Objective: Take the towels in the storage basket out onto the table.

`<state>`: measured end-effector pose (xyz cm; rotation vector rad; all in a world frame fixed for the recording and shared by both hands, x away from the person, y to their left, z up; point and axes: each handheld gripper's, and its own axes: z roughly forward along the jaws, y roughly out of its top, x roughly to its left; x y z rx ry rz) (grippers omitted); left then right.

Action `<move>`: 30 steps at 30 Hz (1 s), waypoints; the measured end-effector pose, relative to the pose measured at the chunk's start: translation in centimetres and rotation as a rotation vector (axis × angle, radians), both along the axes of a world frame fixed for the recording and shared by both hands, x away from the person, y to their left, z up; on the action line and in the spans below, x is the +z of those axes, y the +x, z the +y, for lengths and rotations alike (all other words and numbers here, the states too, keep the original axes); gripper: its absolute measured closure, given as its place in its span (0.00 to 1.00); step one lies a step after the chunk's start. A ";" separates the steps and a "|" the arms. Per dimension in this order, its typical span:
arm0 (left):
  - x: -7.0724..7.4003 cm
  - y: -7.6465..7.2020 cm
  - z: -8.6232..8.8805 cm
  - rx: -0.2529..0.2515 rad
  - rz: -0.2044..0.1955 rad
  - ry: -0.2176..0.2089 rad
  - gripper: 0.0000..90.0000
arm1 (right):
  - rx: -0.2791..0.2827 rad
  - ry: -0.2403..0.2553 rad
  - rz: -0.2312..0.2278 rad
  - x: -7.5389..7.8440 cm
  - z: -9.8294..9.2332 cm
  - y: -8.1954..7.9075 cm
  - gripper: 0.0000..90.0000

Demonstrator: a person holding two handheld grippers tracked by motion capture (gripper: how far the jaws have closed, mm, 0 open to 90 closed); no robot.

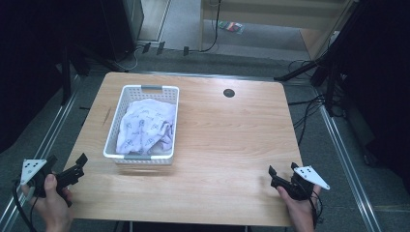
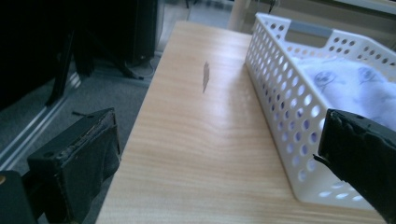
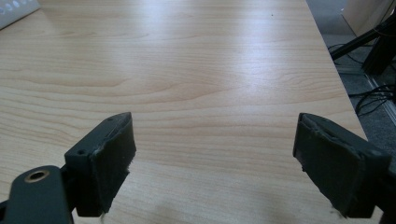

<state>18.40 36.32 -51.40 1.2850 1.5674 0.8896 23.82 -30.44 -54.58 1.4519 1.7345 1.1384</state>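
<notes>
You hold left gripper (image 1: 67, 173) and right gripper (image 1: 285, 180) at near table (image 1: 227, 145) corners, jaws spread, empty. Cloth (image 1: 145, 126) bunched inside white basket (image 1: 112, 128), nearer your left — likely your first reach.

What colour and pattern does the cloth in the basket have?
The cloth is white with small dark printed marks, seen best in the high view.

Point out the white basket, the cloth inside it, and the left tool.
white basket (image 1: 141, 88), high view, on the far rim by the grey handle.
cloth (image 1: 145, 126), high view, on the middle of the crumpled fabric.
left tool (image 1: 67, 164), high view, midway between its open fingertips.
</notes>
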 end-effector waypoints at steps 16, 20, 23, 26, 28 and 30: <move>6.1 1.6 -3.3 -0.185 0.003 0.056 0.00 | -0.018 -0.025 0.032 0.0 0.2 0.2 0.14; 7.4 3.6 -5.1 -0.280 0.042 0.068 0.00 | -0.018 -0.021 0.031 0.0 0.1 0.2 0.14; 7.9 5.0 -6.2 -0.328 0.074 0.074 0.00 | -0.012 -0.026 0.036 0.0 0.2 0.2 0.14; 8.3 6.2 -7.0 -0.365 0.100 0.080 0.00 | -0.011 -0.024 0.036 0.0 0.2 0.2 0.14; 8.4 6.6 -7.3 -0.374 0.104 0.085 0.00 | -0.008 -0.022 0.037 0.0 0.2 0.2 0.14; 8.6 7.7 -8.0 -0.392 0.120 0.105 0.00 | -0.008 -0.021 0.039 0.0 0.2 0.2 0.14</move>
